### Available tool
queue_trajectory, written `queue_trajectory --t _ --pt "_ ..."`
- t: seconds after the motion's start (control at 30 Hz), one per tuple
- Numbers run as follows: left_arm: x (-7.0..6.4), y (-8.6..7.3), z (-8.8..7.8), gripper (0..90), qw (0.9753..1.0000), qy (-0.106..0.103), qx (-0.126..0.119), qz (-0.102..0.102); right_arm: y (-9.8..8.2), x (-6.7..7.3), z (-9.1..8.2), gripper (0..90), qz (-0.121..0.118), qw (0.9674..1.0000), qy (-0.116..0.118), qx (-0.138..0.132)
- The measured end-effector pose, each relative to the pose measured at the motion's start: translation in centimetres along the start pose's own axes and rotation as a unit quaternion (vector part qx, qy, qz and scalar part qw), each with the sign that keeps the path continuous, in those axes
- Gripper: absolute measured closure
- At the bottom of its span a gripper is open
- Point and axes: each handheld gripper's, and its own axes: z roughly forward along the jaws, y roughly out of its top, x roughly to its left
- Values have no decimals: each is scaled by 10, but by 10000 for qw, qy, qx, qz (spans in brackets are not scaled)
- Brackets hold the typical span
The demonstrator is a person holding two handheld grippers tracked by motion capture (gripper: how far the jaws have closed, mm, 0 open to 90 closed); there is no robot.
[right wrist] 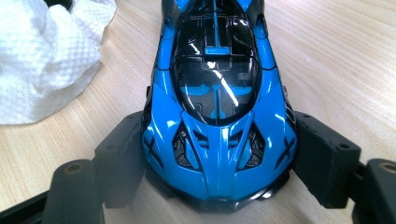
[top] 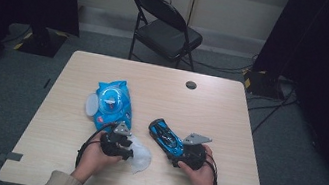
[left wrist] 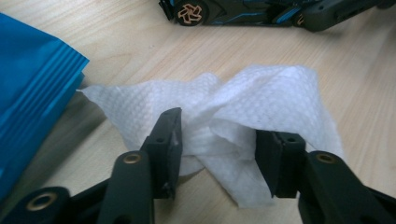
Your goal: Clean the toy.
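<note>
Toy car (top: 166,136), blue and black: in the high view on the bench (top: 230,108), its near end in the right gripper (top: 191,155), with the white wipe (top: 139,155) at the left gripper (top: 117,145) and a blue wipe pack (top: 113,101) beyond. Left gripper view: jaws part open, straddling the crumpled wipe (left wrist: 261,107) with a gap at the right pad, nothing gripped. Right gripper view: jaws closed against both flanks of the car (right wrist: 217,121), wipe (right wrist: 42,65) at upper left.

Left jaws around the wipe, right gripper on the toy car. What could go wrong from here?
1. The left gripper has its jaws apart around the crumpled white wipe; closing may catch just a loose fold, so it could slip out.
2. The right gripper clamps only one end of the blue toy car; rubbing could pivot it.
3. The wipes pack lies close by and may get nudged.
</note>
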Motion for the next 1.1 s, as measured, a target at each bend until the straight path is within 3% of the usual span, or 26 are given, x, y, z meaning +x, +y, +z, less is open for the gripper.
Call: queue_trajectory --t 0.07,0.17,0.3,0.37,0.43,0.6,0.7,0.87,1.1 --pt "-2 0 0 601 9999 81 22 77 0 0 0 253 2 10000 -3 2" --pt "-3 2 0 733 9999 -61 86 9 0 0 0 254 -2 10000 -12 -4" --pt "-3 5 1 840 9987 -163 186 -440 0 0 0 254 5 10000 -9 -1" --pt "-1 7 1 851 9974 -348 18 -632 0 0 0 254 6 10000 -9 -1" --pt "-3 12 -2 852 9967 -409 -221 -667 0 0 0 254 4 10000 -10 -2" --pt "-12 44 -5 851 9956 -508 -638 -470 0 0 0 254 -4 10000 -10 -7" --pt "-19 59 -1 851 9949 -597 -702 -417 0 0 0 254 -4 10000 -11 -7" --pt "-33 84 19 851 9970 -606 -478 -64 0 0 0 254 1 10000 -12 -5" --pt "-49 92 50 849 9965 -795 -221 107 0 0 0 254 -5 10000 -10 -9"
